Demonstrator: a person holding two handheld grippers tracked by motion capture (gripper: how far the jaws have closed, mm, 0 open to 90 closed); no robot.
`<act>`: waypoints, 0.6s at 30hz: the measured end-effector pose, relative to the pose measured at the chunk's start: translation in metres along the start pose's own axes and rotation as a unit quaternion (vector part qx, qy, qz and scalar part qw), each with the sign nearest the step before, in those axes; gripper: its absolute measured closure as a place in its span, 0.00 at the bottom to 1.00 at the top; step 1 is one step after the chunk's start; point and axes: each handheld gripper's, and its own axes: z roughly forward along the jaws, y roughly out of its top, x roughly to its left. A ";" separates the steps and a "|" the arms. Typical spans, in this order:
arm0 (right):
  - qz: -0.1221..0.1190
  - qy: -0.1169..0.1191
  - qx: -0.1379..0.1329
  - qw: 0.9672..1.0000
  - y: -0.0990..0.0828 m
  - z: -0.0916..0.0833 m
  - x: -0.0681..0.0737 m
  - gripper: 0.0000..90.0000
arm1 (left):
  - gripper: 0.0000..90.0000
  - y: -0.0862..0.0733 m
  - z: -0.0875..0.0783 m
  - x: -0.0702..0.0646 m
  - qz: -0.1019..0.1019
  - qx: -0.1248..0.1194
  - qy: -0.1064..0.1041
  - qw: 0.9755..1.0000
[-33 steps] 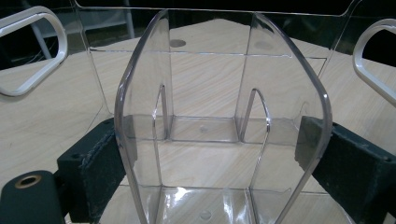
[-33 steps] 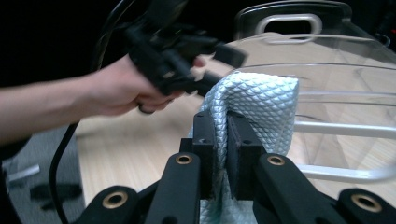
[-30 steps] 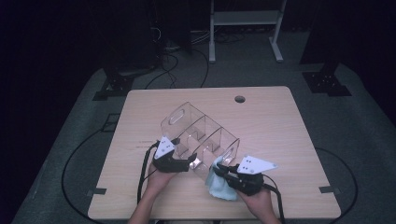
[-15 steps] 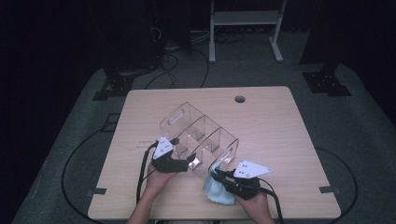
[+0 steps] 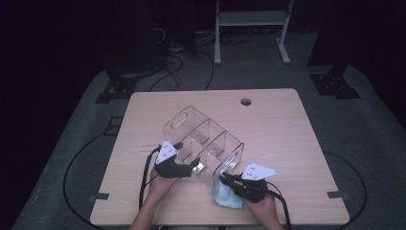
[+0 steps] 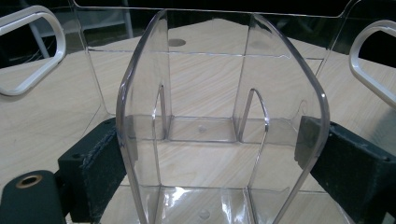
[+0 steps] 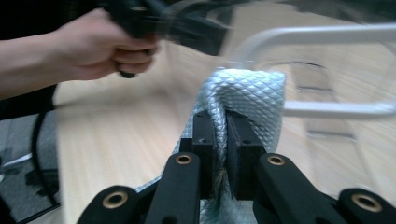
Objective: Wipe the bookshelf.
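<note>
Near table's (image 5: 287,143) front edge, left gripper (image 5: 194,166) clamps clear organizer (image 5: 206,143) wall; right gripper (image 5: 225,181) pinches blue cloth (image 5: 227,197), wiping end panel. Next: rub downward.

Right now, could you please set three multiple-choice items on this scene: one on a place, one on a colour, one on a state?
1. Where does the clear organiser stand?
A. on the wooden table
B. on the floor
C. on a shelf

2. What colour is the cloth?
A. red
B. pale blue
C. black

3. How does the right gripper stand?
A. wide open
B. shut on the cloth
C. shut on a cable

Answers: 1 A, the high view shows it on the tabletop; 2 B, it looks pale blue; 3 B, its jaws pinch the fabric.
</note>
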 end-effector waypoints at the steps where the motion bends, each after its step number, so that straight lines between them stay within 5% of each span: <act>1: 0.003 -0.008 0.001 1.000 -0.001 -0.001 -0.003 0.92 | 0.10 0.000 0.000 0.000 -0.001 0.000 0.000 1.000; 9: -0.019 0.010 -0.005 1.000 0.007 -0.003 0.013 0.92 | 0.10 -0.001 -0.005 0.002 0.006 0.004 -0.017 1.000; 13: -0.013 -0.001 -0.009 1.000 0.008 -0.009 0.006 0.92 | 0.10 -0.001 -0.007 0.003 0.009 0.008 -0.020 1.000; 18: 0.018 -0.041 -0.025 0.999 0.010 -0.019 -0.022 0.92 | 0.10 -0.001 -0.008 0.002 0.011 0.007 -0.020 1.000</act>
